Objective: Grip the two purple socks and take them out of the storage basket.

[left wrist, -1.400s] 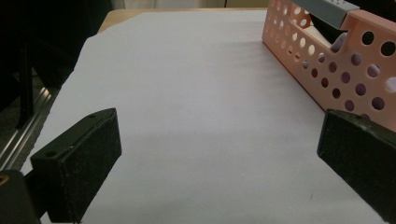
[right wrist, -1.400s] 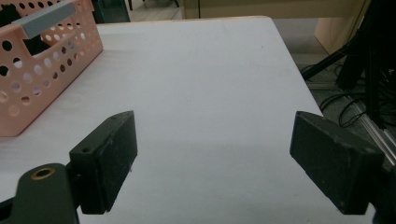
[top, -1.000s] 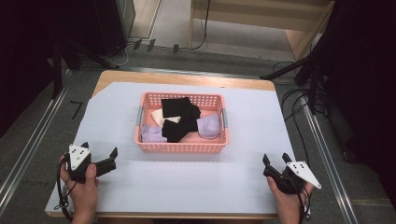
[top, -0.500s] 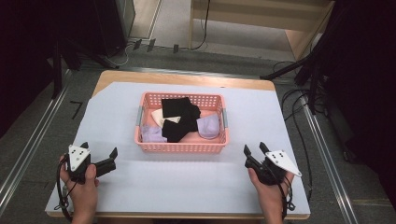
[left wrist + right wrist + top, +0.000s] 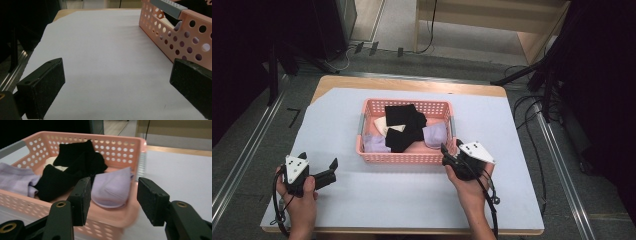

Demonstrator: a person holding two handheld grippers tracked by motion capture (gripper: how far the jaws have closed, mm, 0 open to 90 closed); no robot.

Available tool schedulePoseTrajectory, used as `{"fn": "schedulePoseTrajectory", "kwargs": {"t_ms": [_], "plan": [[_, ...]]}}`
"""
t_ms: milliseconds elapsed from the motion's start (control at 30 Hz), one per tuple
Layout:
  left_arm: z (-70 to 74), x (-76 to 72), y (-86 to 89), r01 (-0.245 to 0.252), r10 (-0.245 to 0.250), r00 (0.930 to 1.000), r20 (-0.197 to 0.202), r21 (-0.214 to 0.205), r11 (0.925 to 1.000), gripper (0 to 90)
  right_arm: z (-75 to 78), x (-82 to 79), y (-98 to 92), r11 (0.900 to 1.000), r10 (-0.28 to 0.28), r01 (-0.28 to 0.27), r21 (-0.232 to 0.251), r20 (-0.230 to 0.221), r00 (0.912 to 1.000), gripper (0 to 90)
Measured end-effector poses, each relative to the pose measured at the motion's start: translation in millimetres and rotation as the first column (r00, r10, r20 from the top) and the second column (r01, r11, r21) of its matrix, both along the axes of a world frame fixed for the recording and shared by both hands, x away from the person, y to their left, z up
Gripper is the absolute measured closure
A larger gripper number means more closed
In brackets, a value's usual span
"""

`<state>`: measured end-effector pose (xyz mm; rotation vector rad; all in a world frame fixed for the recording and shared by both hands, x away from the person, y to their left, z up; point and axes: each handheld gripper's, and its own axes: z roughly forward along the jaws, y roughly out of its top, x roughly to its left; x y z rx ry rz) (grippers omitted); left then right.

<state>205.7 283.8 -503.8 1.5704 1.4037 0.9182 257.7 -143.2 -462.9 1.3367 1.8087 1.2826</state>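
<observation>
A pink perforated basket (image 5: 407,154) is seen at the middle of the desk (image 5: 412,200), which is covered by a white sheet; the basket's far wall is nearer the desk's far edge, and its near wall faces the person. Inside the basket, black socks (image 5: 404,122) are piled at the centre; a cream sock (image 5: 384,125) is partly covered by them toward the left wall; a lilac sock (image 5: 374,145) is lodged in the near left corner; a second lilac sock (image 5: 435,135) is lying by the right wall.

The left hand-held gripper (image 5: 332,167) is held low over the desk near its near left corner, well apart from the basket; its jaws are spread wide with nothing between them; in the left gripper view only bare sheet is seen between the jaws (image 5: 115,82), with the basket's corner (image 5: 185,32) off to the right.

The right hand-held gripper (image 5: 447,155) is held at the basket's near right corner; its jaws are parted moderately and nothing is gripped; in the right gripper view (image 5: 112,195) the basket rim (image 5: 120,216) and the second lilac sock (image 5: 112,187) are framed between the jaws; whether a jaw touches the rim cannot be told.
</observation>
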Motion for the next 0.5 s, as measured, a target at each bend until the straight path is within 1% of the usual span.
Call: {"fn": "schedulePoseTrajectory", "kwargs": {"t_ms": [100, 200, 233, 267, 300, 333, 367, 400, 433, 500], "plan": [[-0.1, 0.0, -0.1, -0.002, 0.002, 1.0, 0.002, -0.001, 1.0, 0.6, 1.1, 4.6, 15.5, 0.9995, 0.028, -0.028, -0.017, -0.01, 0.9996, 45.3], [-0.1, 0.3, 0.1, 0.0, 0.0, 1.0, -0.001, -0.002, 1.0, 0.6, 2.5, 9.2, 29.8, 0.9987, 0.046, -0.047, -0.022, -0.022, 0.9987, 45.4], [-0.1, 0.3, 0.1, 0.0, 0.0, 1.0, -0.001, -0.002, 1.0, 0.6, 2.5, 9.2, 29.8, 0.9987, 0.046, -0.047, -0.022, -0.022, 0.9987, 45.4], [-0.2, 0.9, -0.2, 0.004, -0.004, 1.0, -0.005, 0.001, 1.0, 0.6, 3.4, 13.5, 39.7, 0.9982, 0.05, -0.051, -0.031, -0.027, 0.9984, 46.5], [-0.2, 0.9, -0.2, 0.004, -0.004, 1.0, -0.005, 0.001, 1.0, 0.6, 3.4, 13.5, 39.7, 0.9982, 0.05, -0.051, -0.031, -0.027, 0.9984, 46.5], [-0.1, 0.9, -0.3, 0.005, -0.005, 1.0, -0.006, 0.003, 1.0, 0.6, 3.9, 15.4, 43.9, 0.9986, 0.037, -0.038, -0.037, -0.035, 0.9987, 47.8], [-0.1, 0.8, -0.5, 0.006, -0.006, 1.0, -0.006, 0.004, 1.0, 0.6, 4.4, 17.9, 47.3, 0.9984, 0.038, -0.04, -0.04, -0.036, 0.9986, 48.1], [-0.1, 0.8, -0.5, 0.005, -0.005, 1.0, -0.005, 0.003, 1.0, 1.9, 5.6, 21.9, 53.6, 0.9982, 0.045, -0.047, -0.037, -0.05, 0.9977, 48.2], [-0.1, 0.6, -0.5, 0.0, 0.0, 1.0, -0.004, 0.003, 1.0, 1.9, 5.6, 21.9, 53.6, 0.9982, 0.045, -0.047, -0.037, -0.05, 0.9977, 48.2], [-0.1, 0.5, -0.6, -0.003, 0.003, 1.0, -0.002, 0.002, 1.0, 3.1, 6.2, 26.6, 62.2, 0.9971, 0.06, -0.063, -0.043, -0.065, 0.9961, 48.2]]}}
